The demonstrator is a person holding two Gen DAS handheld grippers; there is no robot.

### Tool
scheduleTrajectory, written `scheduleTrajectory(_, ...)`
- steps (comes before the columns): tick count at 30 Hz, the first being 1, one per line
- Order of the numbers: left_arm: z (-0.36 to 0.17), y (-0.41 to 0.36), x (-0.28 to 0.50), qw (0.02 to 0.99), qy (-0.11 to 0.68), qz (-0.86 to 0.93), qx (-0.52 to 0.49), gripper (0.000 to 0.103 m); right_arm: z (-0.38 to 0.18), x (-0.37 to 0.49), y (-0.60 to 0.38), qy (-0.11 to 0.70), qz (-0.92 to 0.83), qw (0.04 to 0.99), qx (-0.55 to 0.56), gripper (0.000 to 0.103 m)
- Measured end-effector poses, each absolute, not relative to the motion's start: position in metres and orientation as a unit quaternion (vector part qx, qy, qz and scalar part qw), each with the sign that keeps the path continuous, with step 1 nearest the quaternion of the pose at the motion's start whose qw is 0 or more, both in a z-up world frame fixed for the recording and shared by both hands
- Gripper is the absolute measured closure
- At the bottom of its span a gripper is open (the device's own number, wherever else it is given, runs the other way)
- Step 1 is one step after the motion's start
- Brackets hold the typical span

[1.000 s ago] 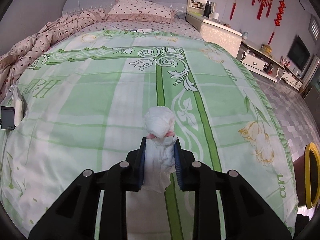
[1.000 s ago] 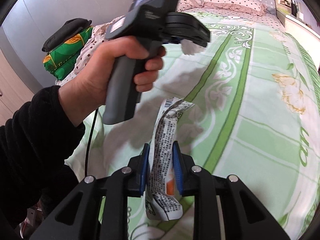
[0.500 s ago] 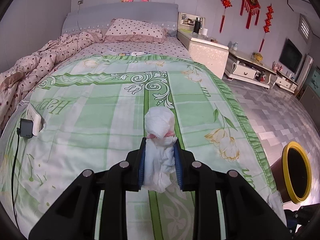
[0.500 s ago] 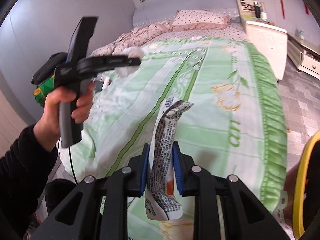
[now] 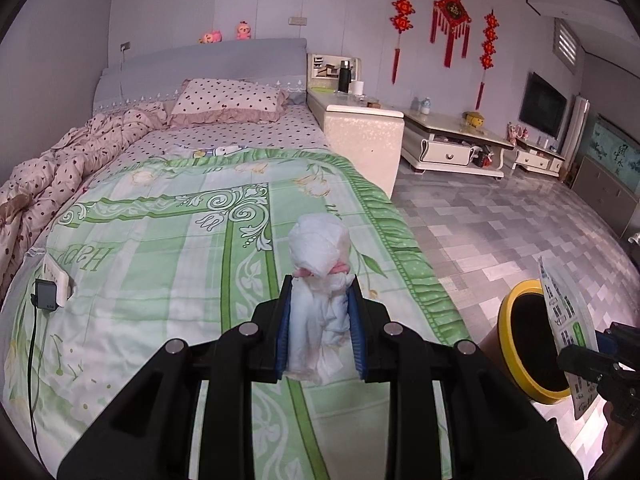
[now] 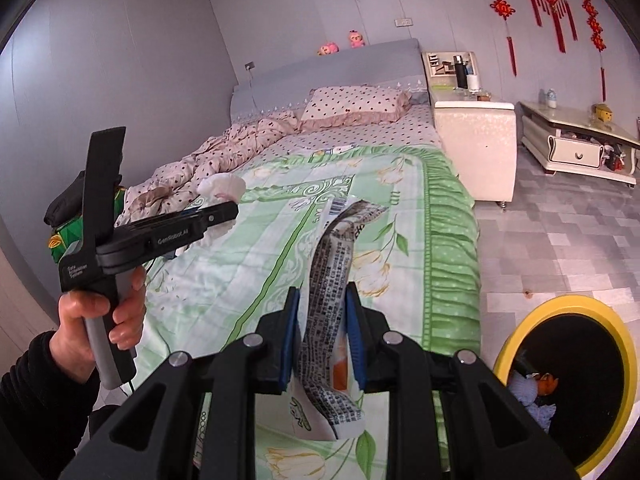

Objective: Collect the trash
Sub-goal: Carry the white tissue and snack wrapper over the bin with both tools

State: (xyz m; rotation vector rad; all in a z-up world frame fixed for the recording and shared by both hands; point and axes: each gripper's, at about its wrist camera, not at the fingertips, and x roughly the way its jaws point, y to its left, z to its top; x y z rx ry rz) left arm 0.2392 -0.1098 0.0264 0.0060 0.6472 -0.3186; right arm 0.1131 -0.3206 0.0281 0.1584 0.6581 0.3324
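Note:
My left gripper (image 5: pixel 320 320) is shut on a crumpled white tissue wad (image 5: pixel 318 252) and holds it above the green bed cover (image 5: pixel 160 240). My right gripper (image 6: pixel 322 332) is shut on a printed snack wrapper (image 6: pixel 330 280) above the bed's foot end. A yellow-rimmed trash bin (image 6: pixel 560 380) stands on the floor at the lower right with some trash inside; it also shows in the left wrist view (image 5: pixel 528 344). The left gripper with the tissue (image 6: pixel 222 186) shows at the left of the right wrist view. The wrapper (image 5: pixel 564 320) and right gripper show at the right edge of the left wrist view.
A pink dotted quilt (image 5: pixel 60 172) and pillow (image 5: pixel 228 100) lie at the bed's head. A charger with a cable (image 5: pixel 46 300) lies on the cover's left edge. A white bedside cabinet (image 6: pixel 476 148) and low TV cabinets (image 5: pixel 452 144) stand along the wall. Grey tiled floor (image 5: pixel 500 232) lies right of the bed.
Both grippers have pulled back from the bed and risen, still holding their trash. The views have swung right, bringing the floor and the yellow-rimmed bin into sight.

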Motion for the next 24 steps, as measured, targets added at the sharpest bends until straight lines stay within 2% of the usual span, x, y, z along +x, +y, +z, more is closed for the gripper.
scheduleTrajectory(12,0.061,-0.181,0.202,0.934,0.295,-0.199,0.012,0.079,0.043,0.099,-0.37,0.297,0.134,0.938,0.116,0.082)
scheduleTrajectory(24,0.09,-0.226,0.185,0.933,0.276,-0.232,0.004,0.079,0.091,0.075,-0.44,0.241,0.075,0.959,0.132,0.082)
